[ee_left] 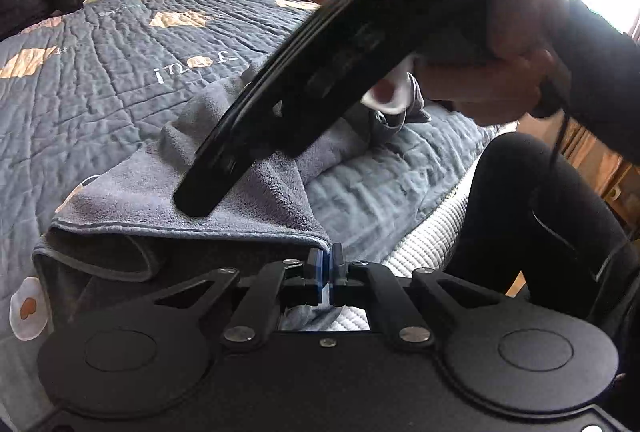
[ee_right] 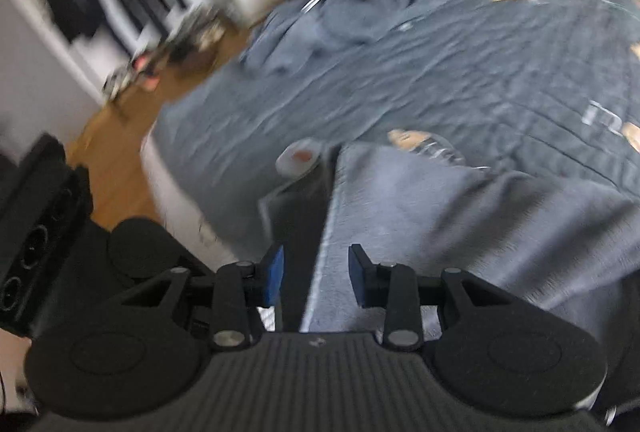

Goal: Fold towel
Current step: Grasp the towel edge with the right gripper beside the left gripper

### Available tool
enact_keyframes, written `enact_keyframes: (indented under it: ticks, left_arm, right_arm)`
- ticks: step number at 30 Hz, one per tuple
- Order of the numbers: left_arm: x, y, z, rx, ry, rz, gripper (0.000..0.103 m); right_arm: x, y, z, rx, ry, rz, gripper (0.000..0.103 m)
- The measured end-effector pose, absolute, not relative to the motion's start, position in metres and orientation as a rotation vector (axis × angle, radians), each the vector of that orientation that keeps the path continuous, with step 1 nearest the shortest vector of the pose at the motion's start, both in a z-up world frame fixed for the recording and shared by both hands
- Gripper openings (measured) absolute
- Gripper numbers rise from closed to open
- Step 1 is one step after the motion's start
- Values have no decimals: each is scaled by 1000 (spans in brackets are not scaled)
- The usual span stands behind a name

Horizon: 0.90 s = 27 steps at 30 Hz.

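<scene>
Pinching towel [ee_left: 132, 200] corner near bed [ee_left: 120, 80] edge | left gripper [ee_left: 326, 268] clamped on towel | right gripper [ee_right: 316, 272] fingers apart above towel edge

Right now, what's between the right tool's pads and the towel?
Nothing solid. In the right wrist view the right tool stands open above the towel, whose hemmed edge runs under the gap; the pads don't touch it.

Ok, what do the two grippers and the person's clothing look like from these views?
Both grippers are matte black, with round discs, silver rivets on the linkage arms and blue pads on the fingers: left gripper, right gripper. The right one has a ribbed grey top. The person's hand comes out of a black sleeve; trousers are black.
</scene>
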<state>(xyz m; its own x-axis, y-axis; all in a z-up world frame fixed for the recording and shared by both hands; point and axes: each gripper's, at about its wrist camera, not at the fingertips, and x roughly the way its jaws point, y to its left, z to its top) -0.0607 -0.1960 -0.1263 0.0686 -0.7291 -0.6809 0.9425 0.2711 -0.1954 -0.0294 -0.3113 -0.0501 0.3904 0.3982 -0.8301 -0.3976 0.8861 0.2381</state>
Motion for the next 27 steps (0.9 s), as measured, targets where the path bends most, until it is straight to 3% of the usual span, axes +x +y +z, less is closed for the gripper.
enact_keyframes:
  ticks: [6, 11, 14, 22, 27]
  left_arm:
    - [-60, -193, -128, 326, 782, -1299, 3]
    - [-58, -192, -132, 325, 791, -1291, 2]
    - [-55, -191, -132, 311, 793, -1276, 3]
    - [-49, -182, -119, 273, 761, -1202, 3]
    - [-28, -157, -98, 219, 713, -1108, 37]
  right_arm:
    - [-17, -279, -80, -215, 1157, 462, 34]
    - [-14, -284, -95, -193, 1195, 442, 33]
    - [-15, -294, -100, -150, 1188, 391, 11]
    - [-34, -344, -66, 60, 1014, 281, 5]
    - [-50, -376, -54, 137, 940, 197, 5]
